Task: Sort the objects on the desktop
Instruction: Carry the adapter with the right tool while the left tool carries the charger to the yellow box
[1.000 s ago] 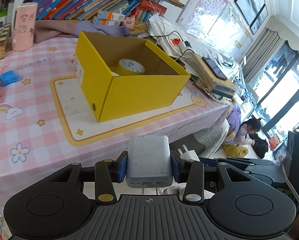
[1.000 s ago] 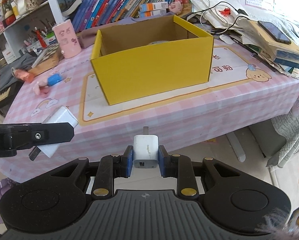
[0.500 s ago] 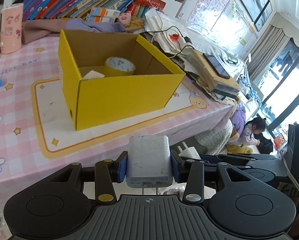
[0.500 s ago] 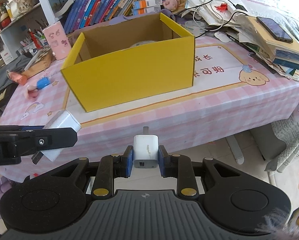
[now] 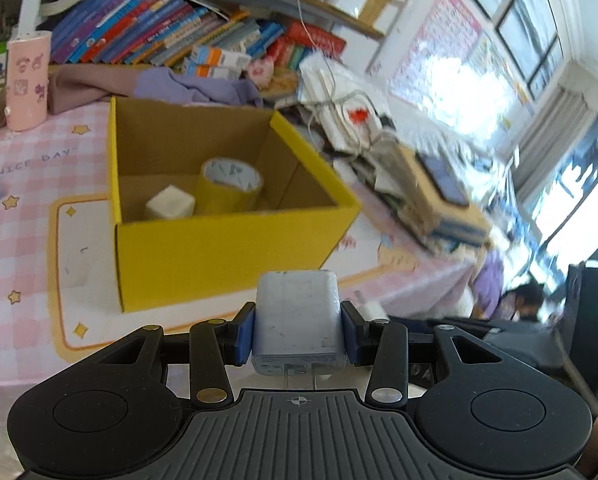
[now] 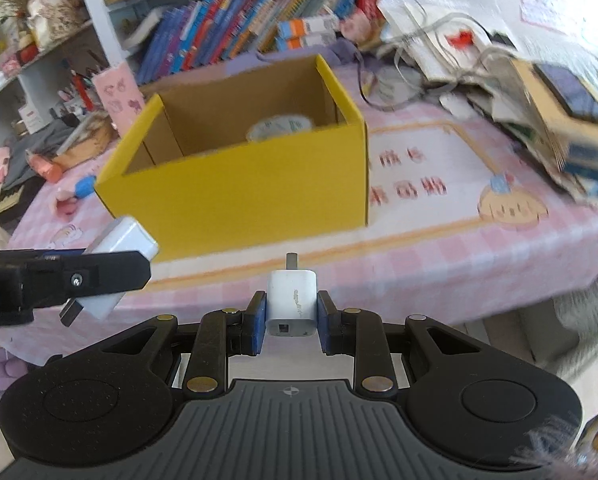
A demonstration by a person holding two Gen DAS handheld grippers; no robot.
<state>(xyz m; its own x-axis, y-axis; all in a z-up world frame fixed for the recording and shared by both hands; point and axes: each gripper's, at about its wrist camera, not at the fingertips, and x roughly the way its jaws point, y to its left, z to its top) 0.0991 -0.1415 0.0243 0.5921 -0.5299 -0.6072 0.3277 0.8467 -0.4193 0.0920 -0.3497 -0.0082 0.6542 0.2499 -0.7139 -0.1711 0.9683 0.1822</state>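
My left gripper [image 5: 298,334] is shut on a large white charger block [image 5: 298,316], held in front of the open yellow box [image 5: 227,248]. The box holds a roll of tape [image 5: 230,186] and a small white cube [image 5: 170,207]. My right gripper [image 6: 292,322] is shut on a small white plug adapter [image 6: 292,304], in front of the same yellow box [image 6: 251,196]. The left gripper with its charger [image 6: 119,256] shows at the left of the right wrist view.
The box stands on a pink checked tablecloth [image 6: 439,264]. A pink cup [image 5: 25,80] and a row of books [image 5: 159,44] are behind it. A pile of papers, cables and a phone [image 6: 567,92] lies to the right. A small blue toy [image 6: 84,186] lies left.
Both grippers have moved closer to the yellow box and higher, so its inside shows more. Both still hold their chargers.
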